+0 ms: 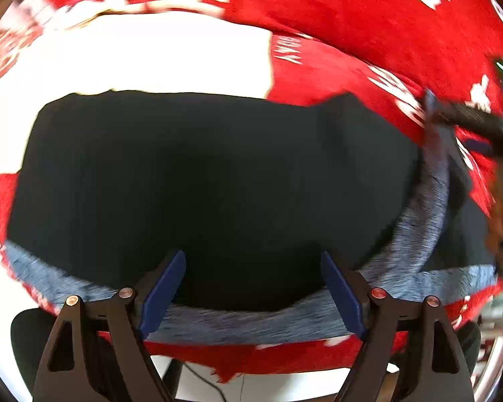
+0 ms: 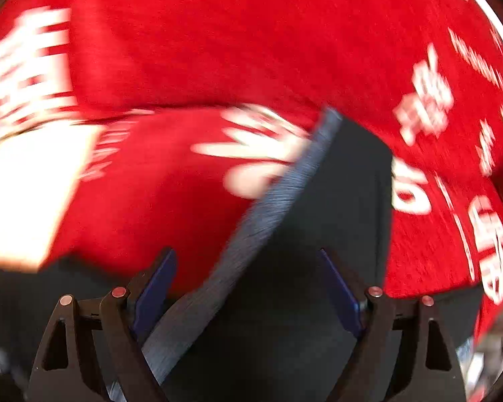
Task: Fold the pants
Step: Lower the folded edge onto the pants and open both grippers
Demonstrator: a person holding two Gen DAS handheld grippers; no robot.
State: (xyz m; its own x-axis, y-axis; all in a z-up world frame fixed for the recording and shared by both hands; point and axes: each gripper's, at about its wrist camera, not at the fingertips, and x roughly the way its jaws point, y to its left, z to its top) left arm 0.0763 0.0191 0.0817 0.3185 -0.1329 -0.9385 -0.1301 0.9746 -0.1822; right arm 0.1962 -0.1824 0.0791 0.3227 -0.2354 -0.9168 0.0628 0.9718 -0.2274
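Observation:
Black pants (image 1: 201, 181) lie folded on a red blanket (image 1: 352, 16) with white lettering. A heathered blue-grey waistband (image 1: 251, 325) runs along their near edge and up the right side. My left gripper (image 1: 253, 288) hovers open above that near edge, with no cloth pressed by its blue pads (image 1: 164, 294). In the right wrist view the pants (image 2: 335, 201) and their grey waistband (image 2: 271, 207) run diagonally under my right gripper (image 2: 248, 284), which is open too, holding nothing. The picture there is blurred.
A white patch of the blanket (image 1: 134, 57) lies beyond the pants, and the white patch (image 2: 27, 194) shows at the left in the right wrist view. The other gripper's dark arm (image 1: 476, 120) shows at the right edge. Below the blanket's near edge is a pale floor with a thin cable (image 1: 204, 378).

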